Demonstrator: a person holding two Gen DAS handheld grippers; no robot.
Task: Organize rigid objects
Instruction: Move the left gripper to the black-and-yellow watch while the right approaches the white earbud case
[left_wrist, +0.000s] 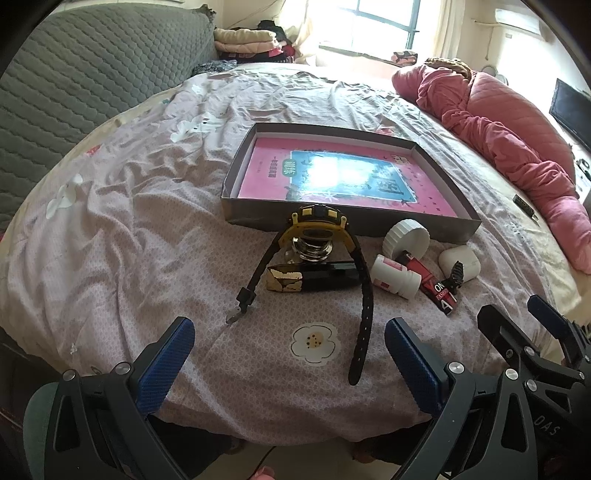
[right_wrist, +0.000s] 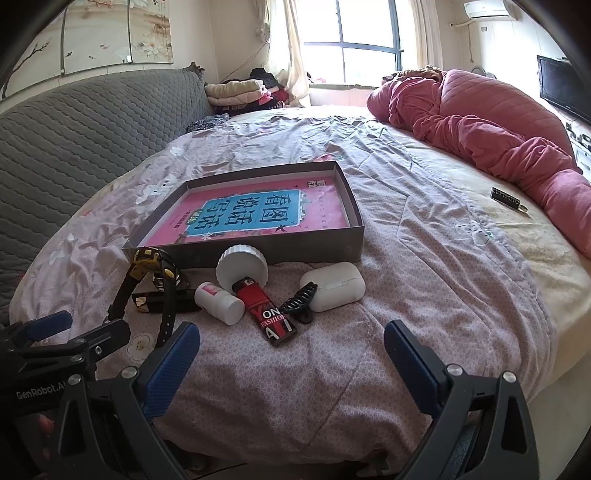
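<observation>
In the left wrist view, glare washes out the middle of the pink book (left_wrist: 347, 173) in the grey box (left_wrist: 354, 221), and the watch (left_wrist: 317, 221) hides a small shiny object behind it. The lighter (right_wrist: 267, 314) is tucked partly under the white lid (right_wrist: 242, 267). The small dark tag (right_wrist: 508, 197) near the pink quilt (right_wrist: 498, 136) is unreadable.

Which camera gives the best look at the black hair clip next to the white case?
The right wrist view: the hair clip lies whole, its teeth clear, touching the white case. The left wrist view shows the hair clip small, off to the side.
</observation>
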